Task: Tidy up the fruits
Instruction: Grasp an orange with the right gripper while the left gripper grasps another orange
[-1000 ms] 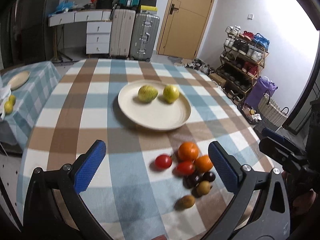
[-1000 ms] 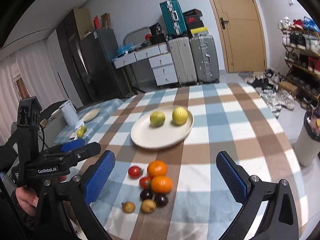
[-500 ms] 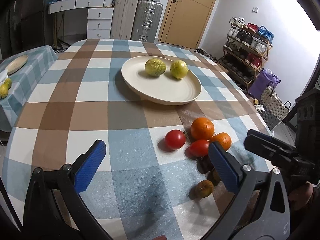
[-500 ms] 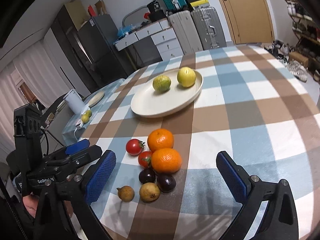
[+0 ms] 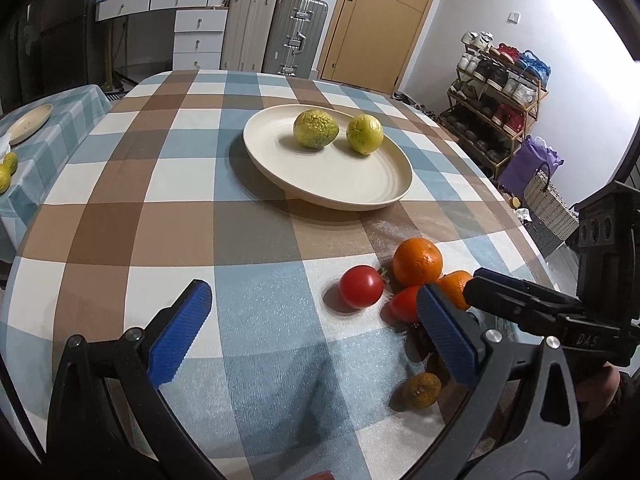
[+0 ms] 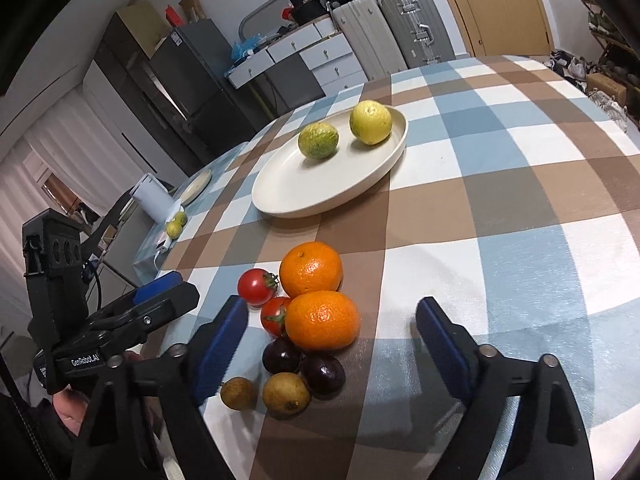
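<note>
checked tablecloth (image 5: 248, 232), suitcases (image 5: 276, 32) behind

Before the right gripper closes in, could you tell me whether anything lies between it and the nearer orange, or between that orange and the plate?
Nothing blocks the right gripper; its jaws, which have just been closing, stand open with the nearer orange ahead between them. Toward the plate, the second orange sits directly behind it and touches it, so lifting over looks safer than sliding.

Both claws pitching down; left claw (image 5: 308, 332) sitting wide open, empty; right claw (image 6: 332, 344) jaws just been closing, nothing gripped.
</note>
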